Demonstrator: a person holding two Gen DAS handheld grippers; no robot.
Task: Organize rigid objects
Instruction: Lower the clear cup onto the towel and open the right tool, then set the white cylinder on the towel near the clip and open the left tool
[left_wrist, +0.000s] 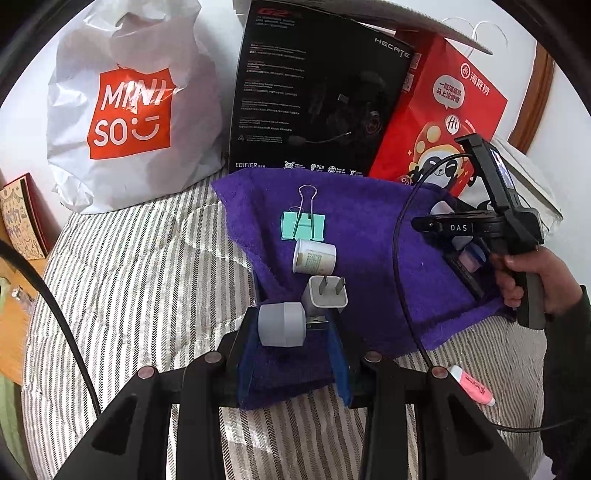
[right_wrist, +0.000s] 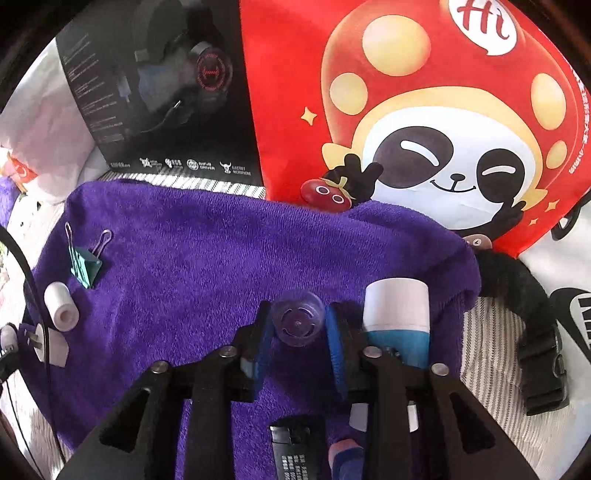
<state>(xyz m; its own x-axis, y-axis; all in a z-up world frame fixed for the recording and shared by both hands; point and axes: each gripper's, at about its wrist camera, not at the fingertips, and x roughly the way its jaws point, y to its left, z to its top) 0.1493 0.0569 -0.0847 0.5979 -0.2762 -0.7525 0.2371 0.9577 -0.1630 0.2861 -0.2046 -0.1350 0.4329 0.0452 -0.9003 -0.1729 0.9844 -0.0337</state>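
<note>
A purple towel (left_wrist: 369, 236) lies on the striped bedding. On it, far to near, lie a teal binder clip (left_wrist: 303, 225), a small white roll (left_wrist: 314, 256) and a white plug adapter (left_wrist: 327, 293). My left gripper (left_wrist: 291, 328) is shut on a grey-capped USB device (left_wrist: 282, 324) at the towel's near edge. My right gripper (right_wrist: 298, 326) is shut on a small clear round cap (right_wrist: 298, 323) over the towel (right_wrist: 221, 258). A white and blue bottle (right_wrist: 397, 317) stands just right of it. The clip (right_wrist: 85, 266), roll (right_wrist: 61, 306) and adapter (right_wrist: 51, 345) show at the left of the right wrist view.
A white Miniso bag (left_wrist: 129, 110), a black headset box (left_wrist: 317, 96) and a red panda bag (left_wrist: 439, 114) stand behind the towel. A pink tube (left_wrist: 472, 386) lies on the bedding at right. A black item (right_wrist: 291, 446) lies under my right gripper. A black strap (right_wrist: 532, 332) lies at right.
</note>
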